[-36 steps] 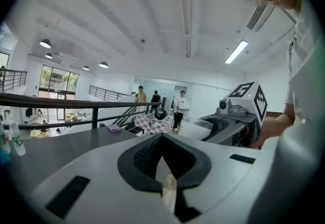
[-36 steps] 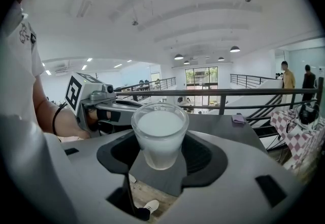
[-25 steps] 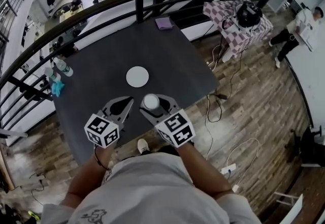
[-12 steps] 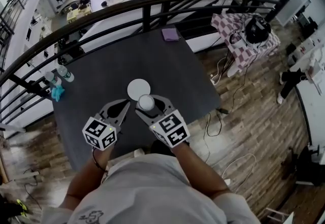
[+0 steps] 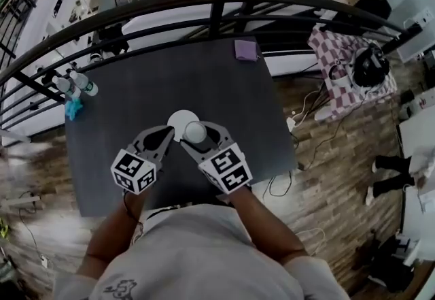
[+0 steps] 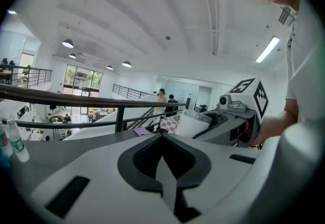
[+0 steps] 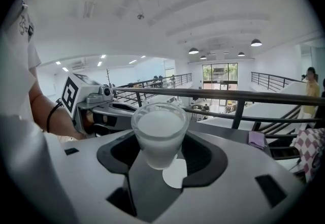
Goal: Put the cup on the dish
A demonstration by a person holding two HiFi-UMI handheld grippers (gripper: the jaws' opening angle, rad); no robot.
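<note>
A small translucent cup (image 5: 196, 132) with a white inside is held upright above the dark table (image 5: 129, 94), my right gripper (image 5: 197, 134) shut on its sides. In the right gripper view the cup (image 7: 160, 134) sits between the jaws, and the flat white round dish (image 7: 175, 173) shows on the table just beneath and beyond it. In the head view the dish (image 5: 179, 119) lies right ahead of the cup, overlapping its left edge. My left gripper (image 5: 168, 132) hovers beside the dish's near left edge, shut and empty. The left gripper view shows the cup (image 6: 192, 124) at right.
A purple cloth (image 5: 246, 50) lies at the table's far edge by the black railing (image 5: 217, 6). Water bottles (image 5: 80, 82) and a blue object (image 5: 73, 108) stand at the far left corner. A checkered table (image 5: 343, 81) stands off to the right, beyond the table edge.
My right gripper has carried the cup forward, from short of the dish to its near right edge. The left gripper has moved forward alongside it.
</note>
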